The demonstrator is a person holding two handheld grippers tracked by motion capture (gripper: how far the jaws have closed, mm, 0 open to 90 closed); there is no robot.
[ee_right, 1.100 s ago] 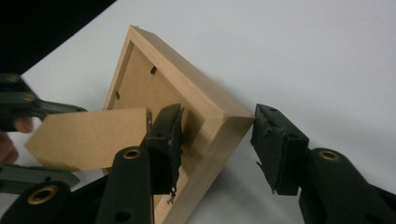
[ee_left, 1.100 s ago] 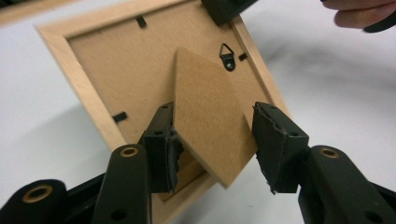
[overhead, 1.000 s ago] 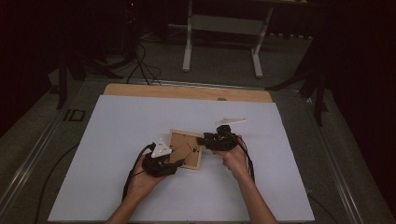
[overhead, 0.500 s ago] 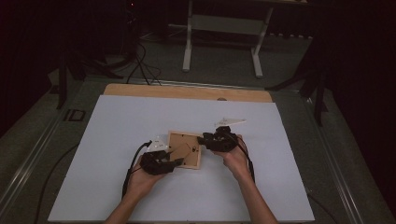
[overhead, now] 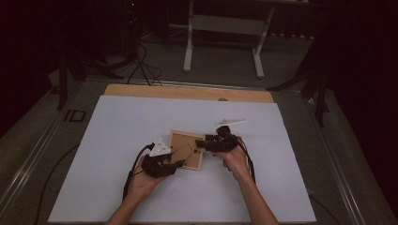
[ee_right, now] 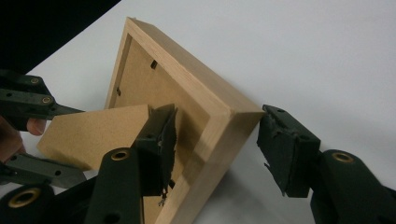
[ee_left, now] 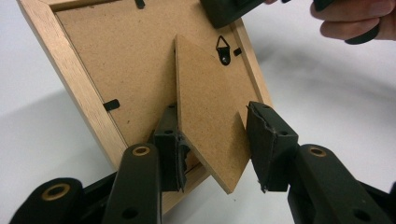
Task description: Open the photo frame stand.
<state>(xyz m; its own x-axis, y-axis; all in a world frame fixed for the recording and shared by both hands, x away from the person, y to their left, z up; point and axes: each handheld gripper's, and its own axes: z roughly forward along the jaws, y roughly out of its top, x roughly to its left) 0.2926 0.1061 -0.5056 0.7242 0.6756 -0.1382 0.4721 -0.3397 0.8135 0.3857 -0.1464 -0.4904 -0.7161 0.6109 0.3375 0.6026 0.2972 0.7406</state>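
A wooden picture frame (overhead: 184, 140) lies face down on the white sheet, its brown back (ee_left: 93, 60) up. Its fibreboard stand (ee_left: 210, 107) is swung up off the back. My left gripper (ee_left: 217, 144) comes in at the frame's near left (overhead: 170, 161). Its jaws have just been closing, and the pads now press on the stand's two edges. My right gripper (ee_right: 219, 149) straddles a frame corner (ee_right: 233, 116) from the right (overhead: 202, 143). Its jaws have just been opening. One pad is over the back, and the other stands just off the outer side.
A small white part (overhead: 230, 123) lies on the sheet (overhead: 131, 122) just beyond the right hand. A wooden table edge (overhead: 187, 92) borders the far side. Cables (overhead: 141, 61) and a white stand (overhead: 223, 28) are on the dark floor beyond.
Both hands have stayed at the frame. The left gripper has rolled a little at the frame's near left edge, so its grey plate shows again.
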